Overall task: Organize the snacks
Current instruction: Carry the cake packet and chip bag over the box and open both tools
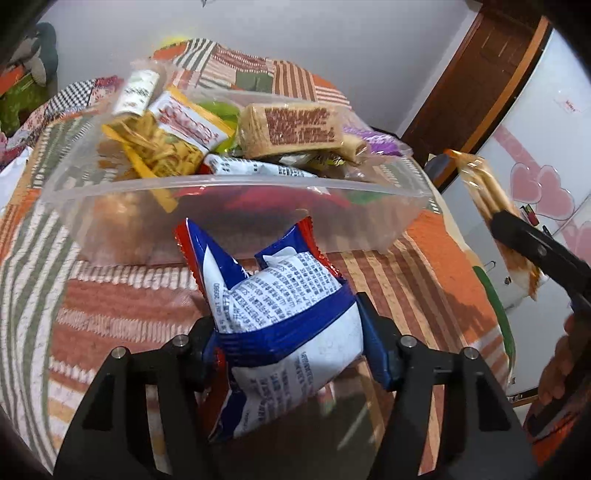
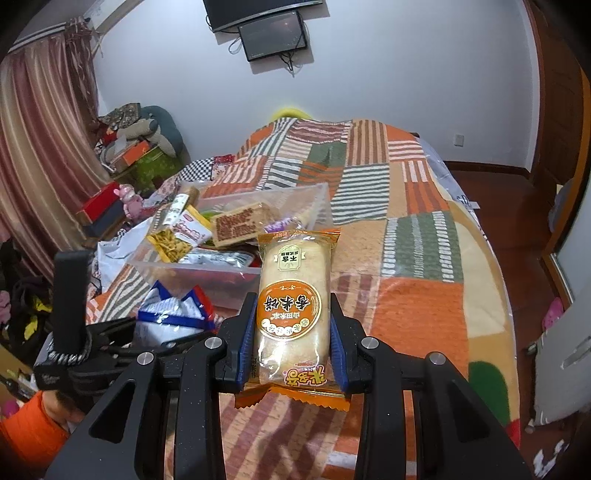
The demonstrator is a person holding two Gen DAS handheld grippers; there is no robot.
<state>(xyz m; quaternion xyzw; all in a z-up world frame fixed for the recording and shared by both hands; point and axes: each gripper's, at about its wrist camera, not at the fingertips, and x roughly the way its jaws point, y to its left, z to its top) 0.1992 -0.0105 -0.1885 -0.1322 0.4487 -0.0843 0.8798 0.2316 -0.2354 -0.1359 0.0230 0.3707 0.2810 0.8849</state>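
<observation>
My left gripper is shut on a blue, white and red snack packet and holds it just in front of a clear plastic bin on the bed. The bin holds several snack packs, among them a long brown rice cake pack. My right gripper is shut on an orange-edged rice cake pack and holds it above the bedspread, to the right of the bin. The left gripper and its packet show at the lower left in the right wrist view. The right gripper with its pack shows at the right in the left wrist view.
The bin sits on a patchwork striped bedspread. Boxes and soft toys pile up by the curtain at the left. A wardrobe door with pink hearts stands to the right of the bed. A screen hangs on the far wall.
</observation>
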